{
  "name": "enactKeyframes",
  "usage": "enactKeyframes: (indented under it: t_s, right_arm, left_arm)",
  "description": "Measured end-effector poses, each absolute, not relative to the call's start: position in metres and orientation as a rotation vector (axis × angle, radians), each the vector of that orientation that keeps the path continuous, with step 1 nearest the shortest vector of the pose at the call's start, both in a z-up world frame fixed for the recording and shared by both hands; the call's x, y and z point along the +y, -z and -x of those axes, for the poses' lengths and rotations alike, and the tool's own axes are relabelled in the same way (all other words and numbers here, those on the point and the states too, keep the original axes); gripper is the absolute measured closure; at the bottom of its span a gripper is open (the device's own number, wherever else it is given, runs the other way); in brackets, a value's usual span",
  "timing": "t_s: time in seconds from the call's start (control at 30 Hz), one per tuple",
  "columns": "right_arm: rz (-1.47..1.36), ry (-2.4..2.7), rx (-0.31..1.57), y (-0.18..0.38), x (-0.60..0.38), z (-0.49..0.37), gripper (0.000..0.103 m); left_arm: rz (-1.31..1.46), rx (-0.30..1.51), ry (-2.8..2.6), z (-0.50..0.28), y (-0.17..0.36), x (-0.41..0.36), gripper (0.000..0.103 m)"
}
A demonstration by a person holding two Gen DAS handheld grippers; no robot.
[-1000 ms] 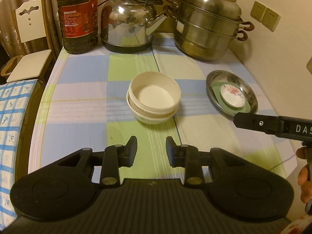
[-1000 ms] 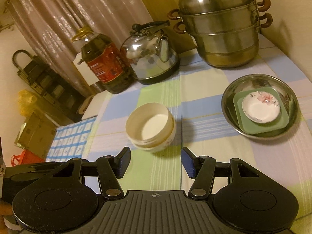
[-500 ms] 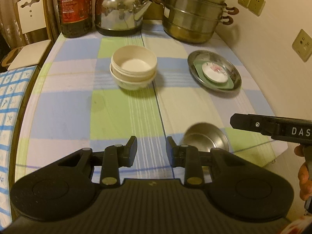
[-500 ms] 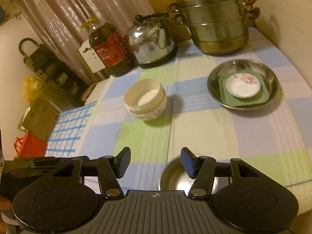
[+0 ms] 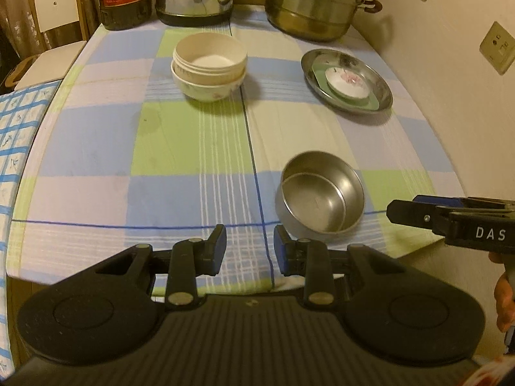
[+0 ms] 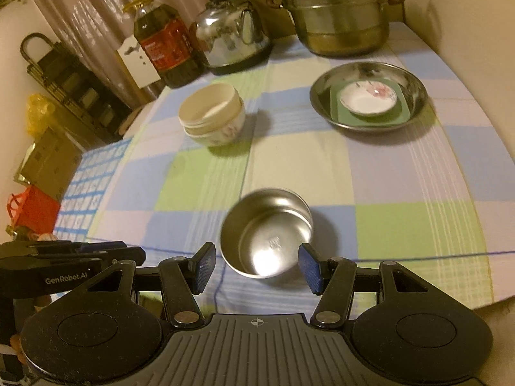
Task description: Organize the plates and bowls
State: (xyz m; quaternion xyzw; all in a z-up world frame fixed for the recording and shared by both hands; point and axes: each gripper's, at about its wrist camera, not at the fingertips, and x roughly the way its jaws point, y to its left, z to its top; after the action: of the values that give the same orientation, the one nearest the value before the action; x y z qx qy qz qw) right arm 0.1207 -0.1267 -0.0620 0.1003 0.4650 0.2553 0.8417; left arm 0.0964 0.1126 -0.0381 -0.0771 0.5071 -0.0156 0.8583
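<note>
Two sorted groups already stand on the checked tablecloth [image 5: 180, 141], which suggests the work is well along, with one piece left over. Largest is the steel plate [image 6: 415, 88], lying well beyond the steel bowl [image 6: 267, 231] toward the wall side; it carries a green square dish [image 6: 334, 109] and, on that, a small flowered saucer [image 6: 367, 98], flat pieces nested by size. Next is the stack of cream bowls [image 5: 209, 64], one seated inside the other, beyond the steel bowl and to its left in the left wrist view. The steel bowl itself sits alone and upright, nearest of all the tableware to the table's front edge, so it is judged the piece to be stacked next.

The right gripper [image 6: 256, 268] hangs just in front of this bowl, its fingers spread about as wide as the bowl and touching nothing. The left gripper [image 5: 249, 251] is beside it, fingers parted more narrowly and empty, the bowl just to its right.

Open cloth lies between the steel bowl and both groups, giving free passage. Behind the stacks a steamer pot [image 5: 315, 0], kettle [image 6: 231, 41] and oil bottle [image 6: 165, 50] close off the far edge.
</note>
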Motion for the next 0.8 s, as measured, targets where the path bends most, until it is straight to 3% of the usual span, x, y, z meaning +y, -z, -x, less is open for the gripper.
enactKeyframes:
  t_s: [0.8]
  right_arm:
    - [-0.125,-0.483,1.034,0.088,-0.142,-0.116,0.046]
  left_arm:
    - [0.142,1.115,0.086,-0.104,0.062,0.088,0.075]
